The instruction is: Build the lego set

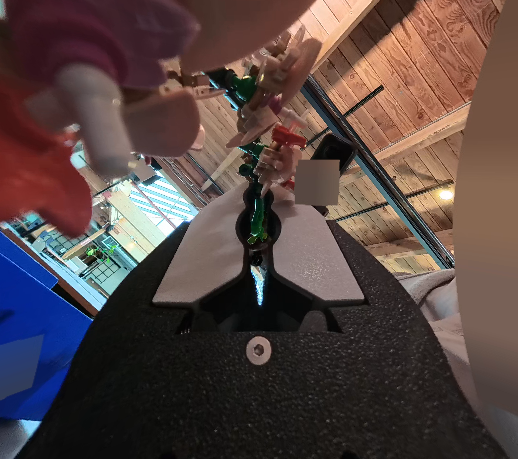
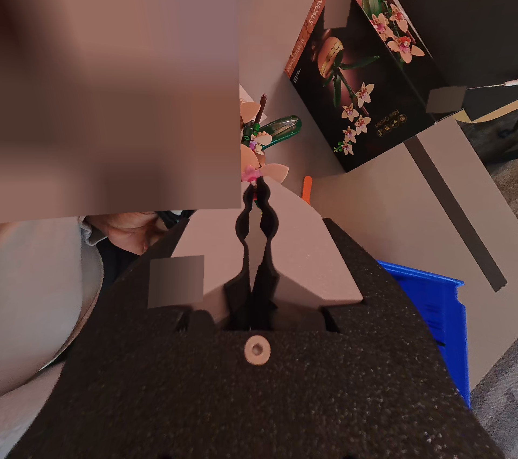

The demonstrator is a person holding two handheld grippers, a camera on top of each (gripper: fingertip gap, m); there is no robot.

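Left wrist view: the left gripper (image 1: 259,210) points up toward a wooden plank ceiling (image 1: 392,39), its jaws closed on the green stem (image 1: 258,217) of the lego orchid, which runs up out of the scalloped channel between them. Above the jaws the stem carries several pale pink and tan blossoms (image 1: 269,120), with 1 red piece (image 1: 288,136) among them. Very close to the lens at upper left, blurred pink and red petal parts (image 1: 56,81) fill the corner; what holds them cannot be told here.

Right wrist view: the right gripper (image 2: 256,187) looks down at a grey worktop (image 2: 364,221). Its jaws are nearly together, pinching a small pink flower piece (image 2: 251,173) at the very tips, just beside a tan petal (image 2: 276,171) of the same cluster. A dark green leaf (image 2: 280,127) lies beyond. The set's box (image 2: 364,75) stands farther back, an orange tool (image 2: 307,187) lies near the jaws, and a blue bin (image 2: 431,319) sits at lower right.

The risk, as I judge it: the pink piece is held only by the tips, so a sideways push could twist it free. Pressing hard against the thin stem could also bend it or pop off a neighbouring blossom.
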